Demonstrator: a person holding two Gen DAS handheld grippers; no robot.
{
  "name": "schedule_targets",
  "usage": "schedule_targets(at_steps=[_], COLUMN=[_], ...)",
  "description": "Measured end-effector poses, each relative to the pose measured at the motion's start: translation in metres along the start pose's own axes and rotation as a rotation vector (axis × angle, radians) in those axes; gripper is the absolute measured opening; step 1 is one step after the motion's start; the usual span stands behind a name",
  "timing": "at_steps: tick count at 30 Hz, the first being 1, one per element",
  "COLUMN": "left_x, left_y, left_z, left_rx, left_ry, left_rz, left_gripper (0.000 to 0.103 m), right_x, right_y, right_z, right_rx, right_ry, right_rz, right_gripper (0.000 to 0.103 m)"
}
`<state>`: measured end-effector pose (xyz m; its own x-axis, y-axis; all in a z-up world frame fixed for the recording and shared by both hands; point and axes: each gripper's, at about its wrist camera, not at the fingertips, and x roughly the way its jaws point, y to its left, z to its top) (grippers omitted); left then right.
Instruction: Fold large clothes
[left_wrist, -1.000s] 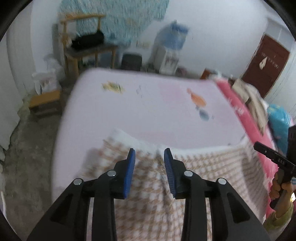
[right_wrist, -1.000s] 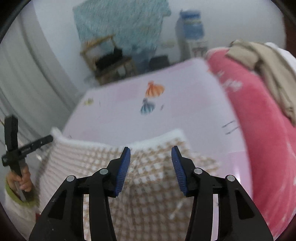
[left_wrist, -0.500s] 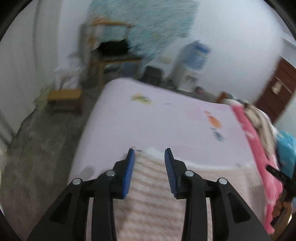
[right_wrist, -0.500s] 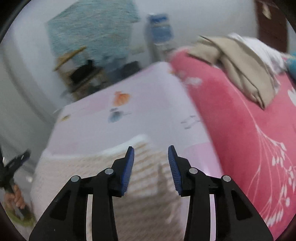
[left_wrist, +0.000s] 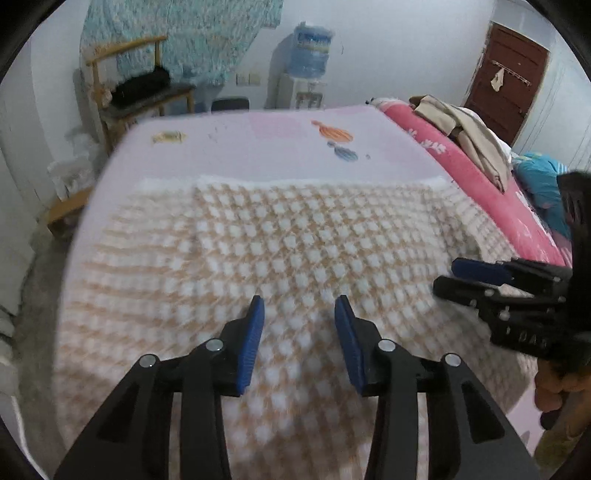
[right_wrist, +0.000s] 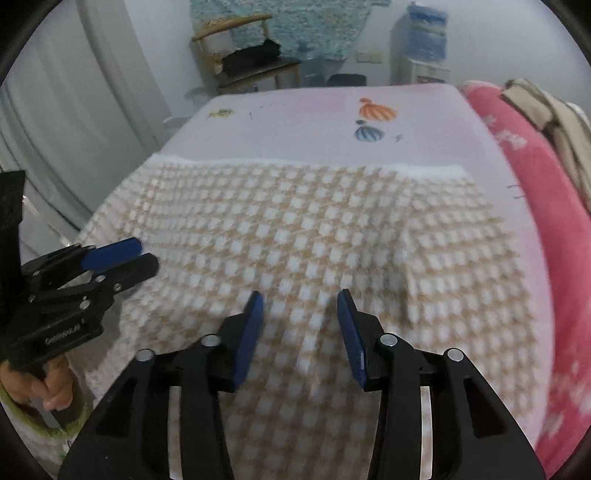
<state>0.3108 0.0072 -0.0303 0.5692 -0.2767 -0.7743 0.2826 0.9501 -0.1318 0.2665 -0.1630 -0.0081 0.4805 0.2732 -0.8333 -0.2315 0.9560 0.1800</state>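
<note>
From the left wrist camera, the left gripper (left_wrist: 298, 308) hangs over the checked cloth (left_wrist: 295, 236), which lies spread flat on the pink bed (left_wrist: 258, 147). Its blue fingers (left_wrist: 255, 325) are partly open with nothing pinched between them, and they have just been opening wider, most likely because the cloth is laid out and no longer needs holding. The right gripper (left_wrist: 448, 275) waits at the right side, its fingers close together and empty. From the right wrist camera, the right gripper (right_wrist: 300, 306) also hangs above the cloth (right_wrist: 295, 236) with its fingers (right_wrist: 351, 325) partly open and empty. The left gripper (right_wrist: 146, 254) sits at the left edge. Both tools point down at the near part, probably to pick a spot for the next fold.
</note>
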Motion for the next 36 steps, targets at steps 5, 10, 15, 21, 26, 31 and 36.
schedule_targets(at_steps=[5, 10, 15, 21, 26, 31, 36], left_x=[-0.026, -0.002, -0.044, -0.025, -0.054, -0.031, -0.063], left_y=[-0.007, -0.007, -0.007, -0.004, -0.011, 0.003, 0.008], left_z=[-0.029, -0.042, -0.058, -0.091, -0.095, -0.114, -0.112], left_rx=[0.032, 0.0, 0.002, -0.012, -0.011, -0.038, -0.051], left_ry=[-0.011, 0.022, -0.036, 0.034, -0.006, 0.07, 0.009], left_rz=[-0.072, -0.022, -0.039, 0.035, 0.037, 0.101, 0.069], left_gripper=[0.039, 0.041, 0.041, 0.041, 0.041, 0.041, 0.041], right_x=[-0.034, -0.004, -0.054, -0.025, -0.064, -0.041, -0.065], right_y=[0.03, 0.033, 0.049, 0.07, 0.089, 0.104, 0.108], right_z=[-0.031, -0.05, -0.065, -0.096, -0.103, -0.132, -0.129], right_rx=[-0.07, -0.033, -0.089, -0.142, -0.175, -0.208, -0.192], right_ry=[-0.057, 0.012, -0.071, -0.029, -0.071, -0.055, -0.059], right_rz=[0.043, 0.005, 0.001, -0.062, -0.084, -0.122, -0.127], right_gripper=[0.039, 0.039, 0.039, 0.039, 0.039, 0.039, 0.039])
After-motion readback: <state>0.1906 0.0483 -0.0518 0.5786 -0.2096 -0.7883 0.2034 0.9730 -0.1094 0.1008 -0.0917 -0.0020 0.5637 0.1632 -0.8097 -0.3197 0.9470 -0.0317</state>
